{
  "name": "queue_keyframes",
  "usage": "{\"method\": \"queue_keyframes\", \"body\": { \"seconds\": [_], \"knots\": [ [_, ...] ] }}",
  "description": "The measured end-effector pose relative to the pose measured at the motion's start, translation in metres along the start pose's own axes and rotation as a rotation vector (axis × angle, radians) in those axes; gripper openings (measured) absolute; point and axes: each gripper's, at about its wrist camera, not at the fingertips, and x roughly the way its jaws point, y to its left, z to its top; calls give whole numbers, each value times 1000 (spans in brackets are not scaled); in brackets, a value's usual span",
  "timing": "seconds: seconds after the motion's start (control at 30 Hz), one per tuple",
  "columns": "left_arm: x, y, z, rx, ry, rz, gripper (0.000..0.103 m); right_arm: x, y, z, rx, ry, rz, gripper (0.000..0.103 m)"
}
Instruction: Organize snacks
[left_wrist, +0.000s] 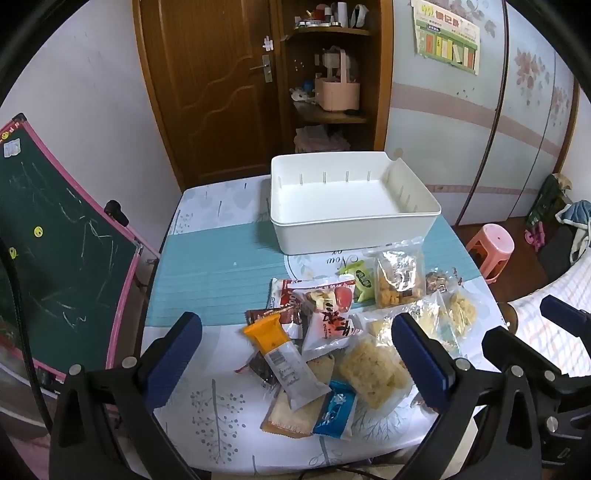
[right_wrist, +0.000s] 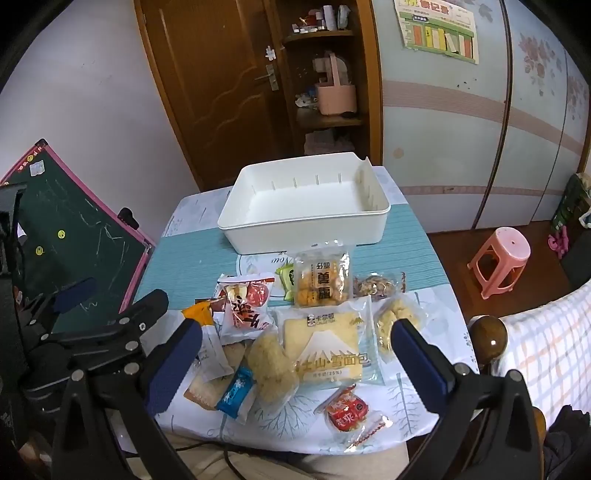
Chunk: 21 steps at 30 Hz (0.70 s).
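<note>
An empty white bin (left_wrist: 354, 236) stands at the far side of the table (left_wrist: 207, 266). In front of it lies a loose pile of snacks: an orange-and-white bar (left_wrist: 284, 362), a red-and-white packet (left_wrist: 328, 317), a blue packet (left_wrist: 336, 410) and a bag of yellow puffs (left_wrist: 399, 280). The right wrist view adds a bread packet (right_wrist: 325, 350) and a small red packet (right_wrist: 349, 410) near the front edge. My left gripper (left_wrist: 295, 319) hovers open above the pile's left part. My right gripper (right_wrist: 295, 325) hovers open above the bread packet. Neither holds anything.
A green chalkboard (left_wrist: 66, 251) with a pink frame leans at the table's left. A pink stool (right_wrist: 502, 258) stands on the floor to the right. A bed with a checked cover (right_wrist: 546, 339) and a wooden bedpost knob (right_wrist: 487, 336) crowd the near right corner.
</note>
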Motion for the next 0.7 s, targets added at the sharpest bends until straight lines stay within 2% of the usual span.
{"method": "queue_keyframes", "body": {
  "seconds": [0.3,0.4,0.47,0.53,0.7],
  "knots": [
    [1,0,0,14,3,-6,102,3,1,1,-11,-8,-2,102],
    [-2,2,4,16,-9,-7,102,3,1,2,-17,-34,-23,102],
    [-5,3,7,11,-18,-5,102,2,2,3,-25,-57,-39,102],
    [-6,6,11,8,-24,-2,102,-13,-3,15,-48,-134,-40,102],
    [-15,14,21,-7,-53,24,102,-31,-8,28,-64,-212,-65,102]
  ]
}}
